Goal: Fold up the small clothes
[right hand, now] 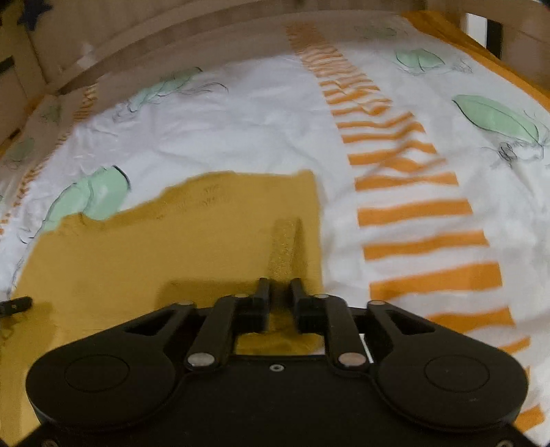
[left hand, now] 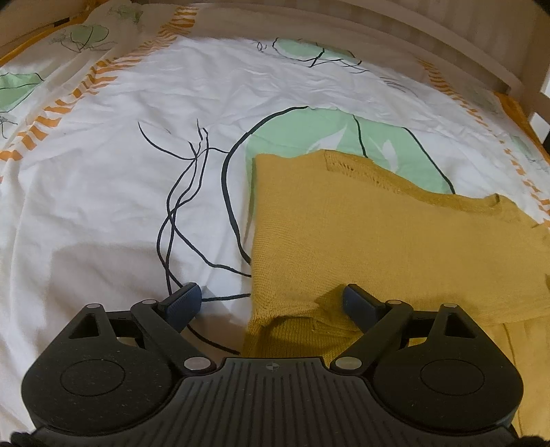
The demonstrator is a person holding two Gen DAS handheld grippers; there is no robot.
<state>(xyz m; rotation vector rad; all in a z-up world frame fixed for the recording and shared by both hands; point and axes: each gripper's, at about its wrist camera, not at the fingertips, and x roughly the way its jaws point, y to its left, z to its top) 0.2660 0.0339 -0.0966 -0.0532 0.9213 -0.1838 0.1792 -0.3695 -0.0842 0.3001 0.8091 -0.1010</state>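
Note:
A mustard knitted garment (left hand: 361, 233) lies folded flat on the bed. My left gripper (left hand: 271, 294) stands open wide over the garment's near left edge. Its left finger (left hand: 185, 297) is over the sheet and its right finger (left hand: 357, 302) rests on the knit, beside a small rumpled fold. In the right wrist view the same garment (right hand: 154, 254) fills the left middle. My right gripper (right hand: 279, 287) hovers low at the garment's right edge with its jaws a narrow gap apart. A thin raised ridge of knit (right hand: 283, 247) runs forward from between the tips, and the pads do not visibly press it.
The bed sheet (left hand: 137, 103) is white with green leaves, thin black lines and orange striped bands (right hand: 412, 206). A wooden bed rail (left hand: 412, 31) curves along the far side. The left gripper's tip (right hand: 15, 304) shows at the left edge of the right wrist view.

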